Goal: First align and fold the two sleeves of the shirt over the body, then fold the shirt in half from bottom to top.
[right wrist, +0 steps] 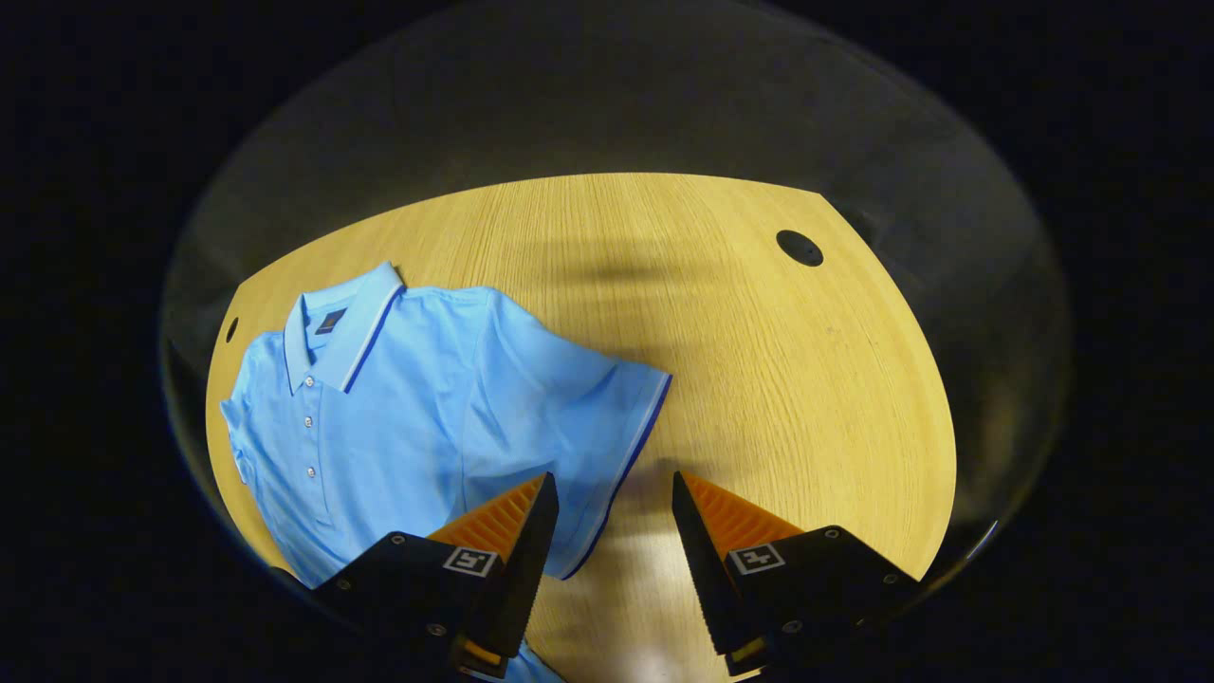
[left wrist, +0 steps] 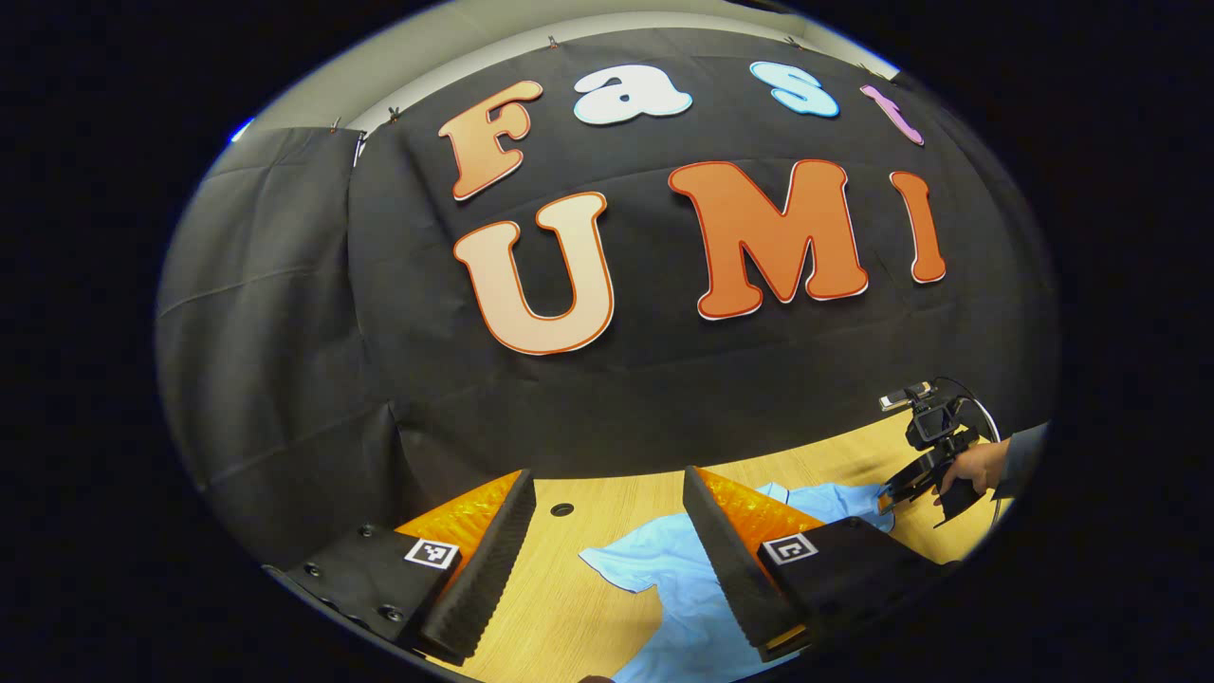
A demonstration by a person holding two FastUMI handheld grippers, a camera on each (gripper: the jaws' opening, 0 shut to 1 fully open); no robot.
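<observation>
The shirt [right wrist: 417, 408] lies flat on the table [right wrist: 759, 360], collar up, both sleeves still spread; in the right gripper view 1 sleeve [right wrist: 607, 446] ends just ahead of the right gripper [right wrist: 612, 498], its hem between the 2 spread fingers. The likely risk: closing from here could pinch only the hem trim, or catch the body layer beneath and drag the whole shirt askew. The right gripper looks steeply down. The left gripper [left wrist: 607, 503], fingers apart and empty, points nearly level at the booth wall [left wrist: 285, 332], with the shirt below and to its right.
</observation>
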